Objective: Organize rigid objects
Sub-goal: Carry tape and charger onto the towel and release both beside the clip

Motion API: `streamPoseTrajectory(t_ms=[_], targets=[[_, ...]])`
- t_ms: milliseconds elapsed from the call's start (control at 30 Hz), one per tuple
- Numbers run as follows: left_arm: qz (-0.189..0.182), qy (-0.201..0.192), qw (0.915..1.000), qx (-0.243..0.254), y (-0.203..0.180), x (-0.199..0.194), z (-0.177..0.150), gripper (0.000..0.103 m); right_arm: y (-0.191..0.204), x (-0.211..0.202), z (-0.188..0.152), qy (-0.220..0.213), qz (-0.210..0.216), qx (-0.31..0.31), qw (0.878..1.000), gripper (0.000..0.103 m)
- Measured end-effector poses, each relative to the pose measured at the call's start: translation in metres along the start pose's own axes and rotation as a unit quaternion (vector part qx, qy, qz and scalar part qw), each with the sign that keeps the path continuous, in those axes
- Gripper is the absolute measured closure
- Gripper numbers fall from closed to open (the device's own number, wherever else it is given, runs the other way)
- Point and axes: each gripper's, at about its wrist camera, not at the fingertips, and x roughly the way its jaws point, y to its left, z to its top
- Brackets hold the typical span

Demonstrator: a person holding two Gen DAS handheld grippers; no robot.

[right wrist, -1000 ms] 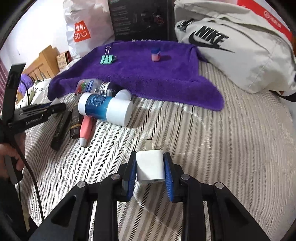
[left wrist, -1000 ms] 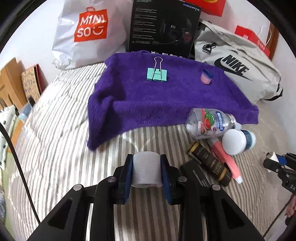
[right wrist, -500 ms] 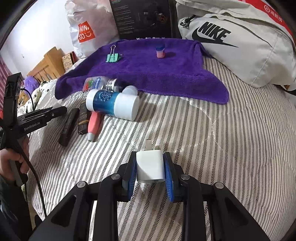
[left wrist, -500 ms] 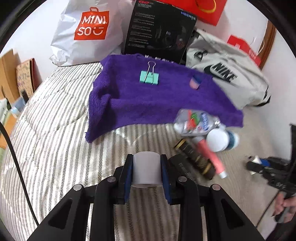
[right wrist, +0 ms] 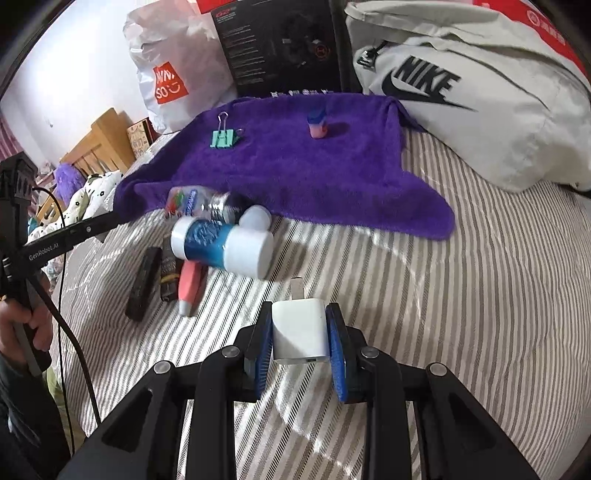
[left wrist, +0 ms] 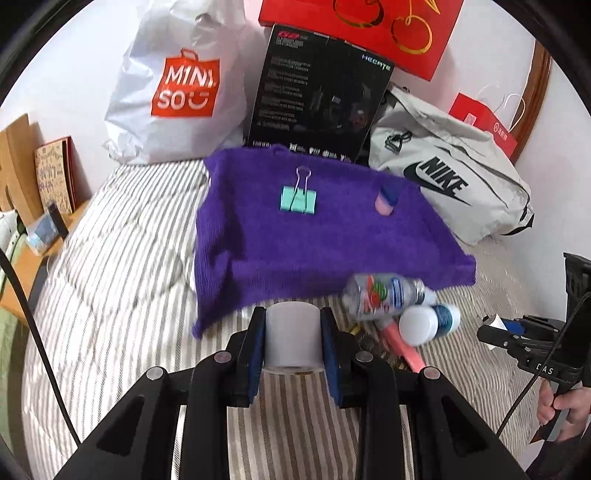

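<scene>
My left gripper [left wrist: 292, 341] is shut on a white cylinder [left wrist: 292, 338] and holds it above the striped bed, just before the purple towel [left wrist: 314, 243]. My right gripper [right wrist: 300, 334] is shut on a white plug charger [right wrist: 300, 330], prongs forward, over the bedspread. On the towel lie a green binder clip [left wrist: 298, 197] and a small pink and blue cap [left wrist: 386, 199]. A clear bottle [right wrist: 199, 203], a blue and white bottle [right wrist: 221, 247], a pink tube [right wrist: 190, 288] and dark sticks [right wrist: 144, 282] lie in a pile at the towel's near edge.
A Miniso bag [left wrist: 181, 88], a black box [left wrist: 317, 96] and a Nike bag [left wrist: 447, 181] stand behind the towel. A red bag [left wrist: 369, 29] hangs on the wall. Wooden furniture [right wrist: 96, 147] is off the bed's left side.
My left gripper has lifted and moved forward toward the towel with the cylinder. My right gripper has moved forward with the charger, closer to the bottles.
</scene>
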Motion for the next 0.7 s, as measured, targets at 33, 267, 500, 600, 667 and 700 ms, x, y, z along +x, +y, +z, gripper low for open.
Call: streamPoseTrajectory(t_ms=[33,267,500,600,667,700], targets=[[0.001,-0.002,1.0,0.001,0.0,0.0,0.005,0.076,0.001,0.0,0.003,-0.001,0.0,-0.003,1.0,0.075],[0.003,-0.013,0.9999,0.006,0.001,0.002,0.037,0.076,0.012,-0.007,0.042,-0.025,0.012,-0.02,0.999,0.075],[0.006,-0.015,0.9999,0.004,0.002,0.019,0.067,0.076,0.012,0.012,0.082,-0.032,0.01,-0.027,0.999,0.075],[0.007,-0.013,0.9999,0.002,0.005,0.029,0.076,0.076,0.008,0.023,0.098,-0.03,0.01,-0.022,0.999,0.075],[0.009,-0.011,0.9999,-0.002,0.008,0.034,0.079,0.076,0.003,0.031,0.11,-0.029,0.001,-0.019,0.999,0.075],[0.008,-0.011,0.9999,-0.006,0.01,0.037,0.081,0.076,0.001,0.034,0.114,-0.029,-0.002,-0.017,0.999,0.075]])
